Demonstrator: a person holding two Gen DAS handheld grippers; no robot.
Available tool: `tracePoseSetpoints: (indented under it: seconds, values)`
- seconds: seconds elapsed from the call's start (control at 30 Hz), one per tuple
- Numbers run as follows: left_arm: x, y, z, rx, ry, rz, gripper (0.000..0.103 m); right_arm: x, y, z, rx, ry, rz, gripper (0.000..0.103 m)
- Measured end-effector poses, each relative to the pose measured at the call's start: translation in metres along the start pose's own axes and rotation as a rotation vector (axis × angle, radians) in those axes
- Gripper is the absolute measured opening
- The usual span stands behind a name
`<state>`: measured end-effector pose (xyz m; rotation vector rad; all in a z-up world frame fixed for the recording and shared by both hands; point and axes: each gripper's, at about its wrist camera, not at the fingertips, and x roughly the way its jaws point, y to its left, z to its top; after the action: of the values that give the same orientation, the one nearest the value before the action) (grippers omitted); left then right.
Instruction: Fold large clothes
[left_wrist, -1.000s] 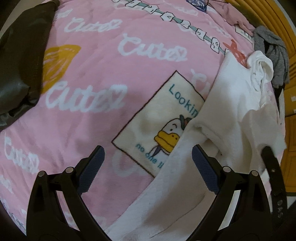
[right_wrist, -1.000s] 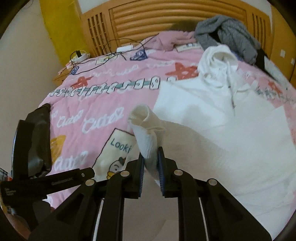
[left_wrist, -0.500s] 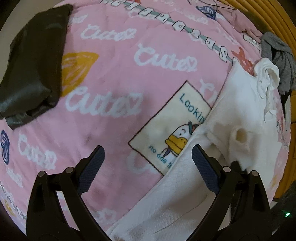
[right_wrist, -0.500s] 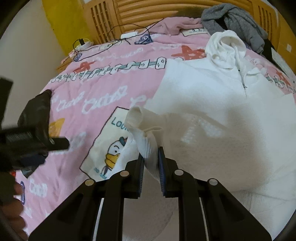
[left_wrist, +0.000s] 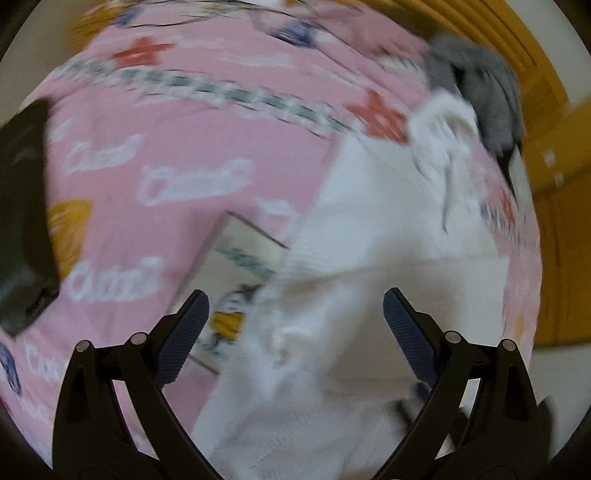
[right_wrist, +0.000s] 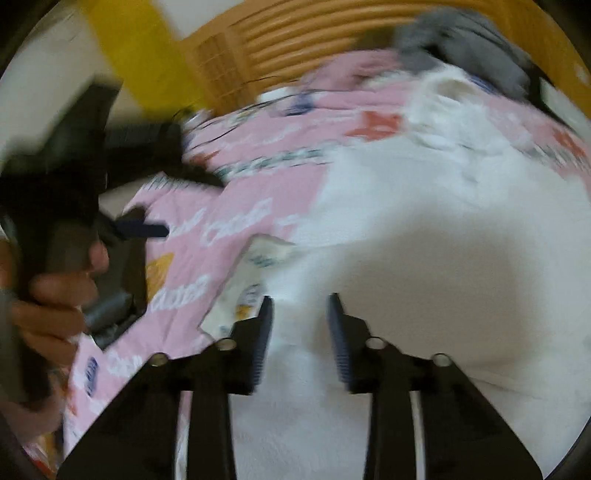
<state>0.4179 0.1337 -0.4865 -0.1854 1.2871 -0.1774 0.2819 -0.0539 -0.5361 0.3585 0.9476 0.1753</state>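
And the sleeve is out! A moment ago the right claw (right_wrist: 300, 332) was pinching the white cuff; now its jaws have just been opening, a clear gap stands between the pads, and nothing is held. The white hoodie (right_wrist: 424, 229) simply lies beneath it, the sleeve now down across the body instead of raised in the grip.

The left claw (left_wrist: 295, 332) is wide open as before, with nothing in it. Its view has swung: earlier it looked mostly at pink blanket, now the hoodie (left_wrist: 369, 229) fills the space beneath its fingers. In the right wrist view that left claw has come up higher at the left edge, a person's hand (right_wrist: 48, 295) wrapped round its handle.

The hoodie is spread on the right half of the pink blanket (left_wrist: 166, 129) on the bed, hood toward the wooden headboard (right_wrist: 314, 33), just beside a grey garment (left_wrist: 480, 81). A dark folded item (left_wrist: 22, 214) sits at the blanket's left edge.

Writing? Both views are blurred: the white script on the blanket and the duck panel (left_wrist: 236, 280) cannot be read now.
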Motion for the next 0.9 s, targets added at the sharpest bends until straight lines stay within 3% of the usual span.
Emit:
tracePoseSetpoints:
  seconds: [0.1, 0.2, 0.3, 0.4, 0.47, 0.57, 0.77, 0.9]
  values:
    - [0.026, -0.041, -0.004, 0.099, 0.052, -0.024, 0.093, -0.049, -0.088, 0.018, 0.138, -0.058, -0.173, 0.027]
    - [0.075, -0.081, -0.014, 0.187, 0.165, -0.035, 0.093, -0.079, -0.176, 0.029, 0.240, -0.085, -0.361, 0.028]
    - [0.120, -0.104, -0.023, 0.284, 0.224, 0.068, 0.093, -0.083, -0.246, 0.033, 0.329, -0.054, -0.389, 0.028]
    - [0.148, -0.108, -0.027, 0.334, 0.255, 0.167, 0.093, -0.059, -0.292, 0.032, 0.332, 0.055, -0.399, 0.027]
    - [0.161, -0.106, -0.030, 0.377, 0.258, 0.247, 0.093, -0.042, -0.307, 0.025, 0.276, 0.116, -0.481, 0.026]
    - [0.174, -0.103, -0.036, 0.420, 0.268, 0.301, 0.092, -0.025, -0.321, 0.009, 0.238, 0.168, -0.524, 0.018]
    - [0.196, -0.101, -0.039, 0.423, 0.273, 0.310, 0.096, 0.001, -0.311, -0.001, 0.119, 0.174, -0.631, 0.019]
    - [0.196, -0.104, -0.039, 0.431, 0.275, 0.317, 0.097, 0.002, -0.313, -0.001, 0.124, 0.176, -0.638, 0.020]
